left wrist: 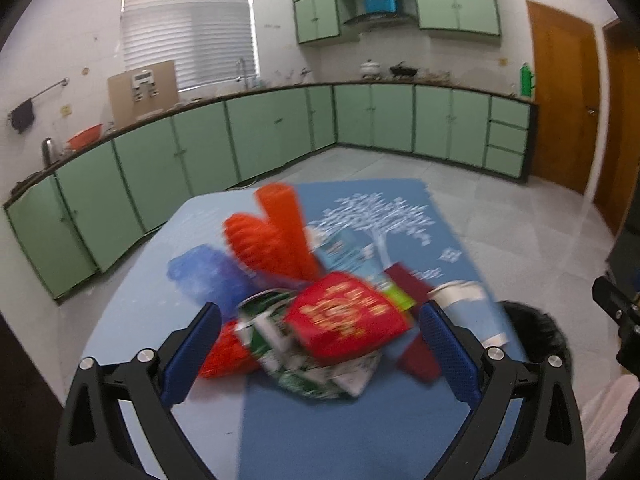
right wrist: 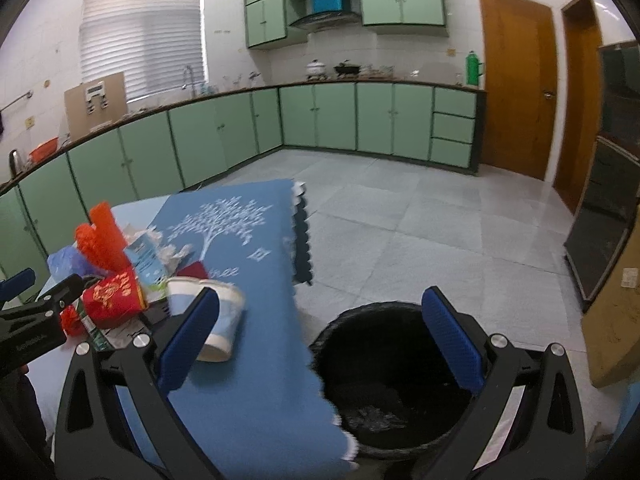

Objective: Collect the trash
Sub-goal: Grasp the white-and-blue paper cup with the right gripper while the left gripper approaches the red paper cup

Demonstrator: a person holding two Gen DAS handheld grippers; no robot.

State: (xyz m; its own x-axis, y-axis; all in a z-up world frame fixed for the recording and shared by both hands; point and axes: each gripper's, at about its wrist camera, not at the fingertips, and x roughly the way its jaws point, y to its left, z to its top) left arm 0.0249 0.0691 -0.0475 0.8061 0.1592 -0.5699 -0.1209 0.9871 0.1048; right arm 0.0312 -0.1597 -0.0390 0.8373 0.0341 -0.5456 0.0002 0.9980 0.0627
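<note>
Heaped on the table (left wrist: 132, 320), partly over the mat (left wrist: 340, 432) — trash (left wrist: 304, 300), with a cup (right wrist: 216, 320) lying at its right on the mat — and off the table's right edge, on the floor (right wrist: 440, 232), a bin (right wrist: 384, 380).

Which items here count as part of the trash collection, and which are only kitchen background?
Job items: red packet, green-and-white wrapper, orange honeycomb decoration, blue plastic bag, paper cup, black bin, left gripper, right gripper.

Background: green bottle, cardboard box, white pot, blue tree-print cloth.
</note>
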